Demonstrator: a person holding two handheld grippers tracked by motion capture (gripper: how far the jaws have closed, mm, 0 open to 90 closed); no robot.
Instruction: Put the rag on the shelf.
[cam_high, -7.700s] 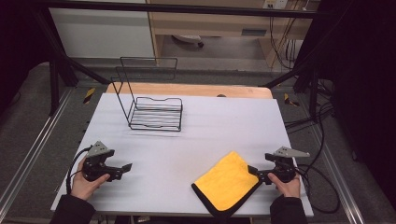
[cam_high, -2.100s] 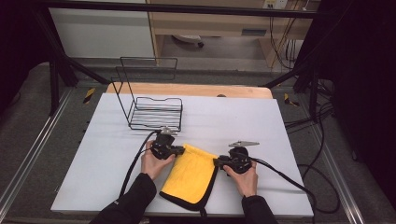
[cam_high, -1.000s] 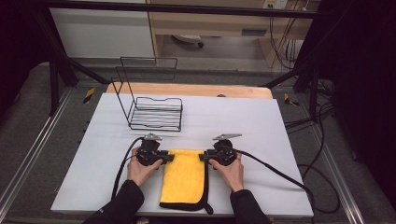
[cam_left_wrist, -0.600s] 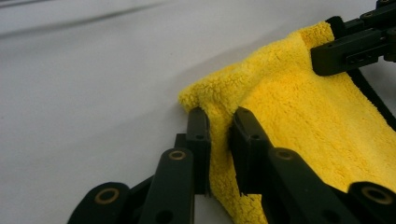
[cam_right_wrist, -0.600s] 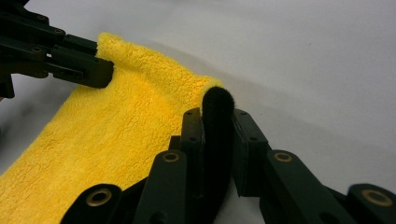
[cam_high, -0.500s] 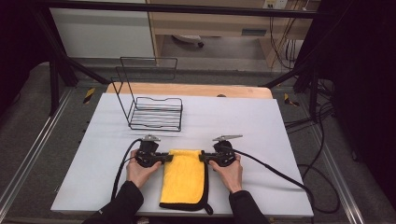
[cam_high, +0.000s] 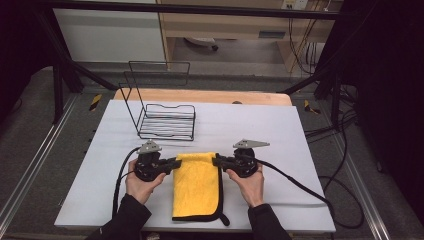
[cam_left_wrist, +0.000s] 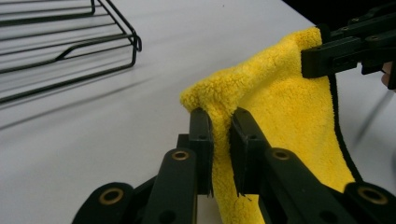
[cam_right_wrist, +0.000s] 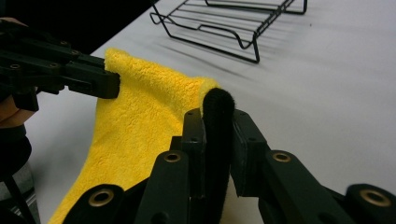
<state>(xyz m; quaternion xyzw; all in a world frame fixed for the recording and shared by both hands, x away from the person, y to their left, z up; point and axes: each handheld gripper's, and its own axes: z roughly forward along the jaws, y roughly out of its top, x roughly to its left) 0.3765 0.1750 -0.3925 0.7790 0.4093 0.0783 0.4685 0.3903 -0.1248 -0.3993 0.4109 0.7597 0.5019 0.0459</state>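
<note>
The left tongs (cam_high: 176, 163) are clamped on the near-left top corner of the yellow cloth (cam_high: 196, 187), the right tongs (cam_high: 216, 161) on its black-edged right corner. The cloth's far edge is lifted; the rest lies on the white table (cam_high: 260, 125) near the wire rack (cam_high: 165, 120).

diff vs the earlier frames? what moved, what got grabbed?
Both grippers came in from the table's near corners to the yellow cloth. The left gripper and right gripper have just closed on its two far corners and begun lifting that edge. The cloth, earlier skewed at near right, now lies straight at centre. The wire rack stayed put.
</note>
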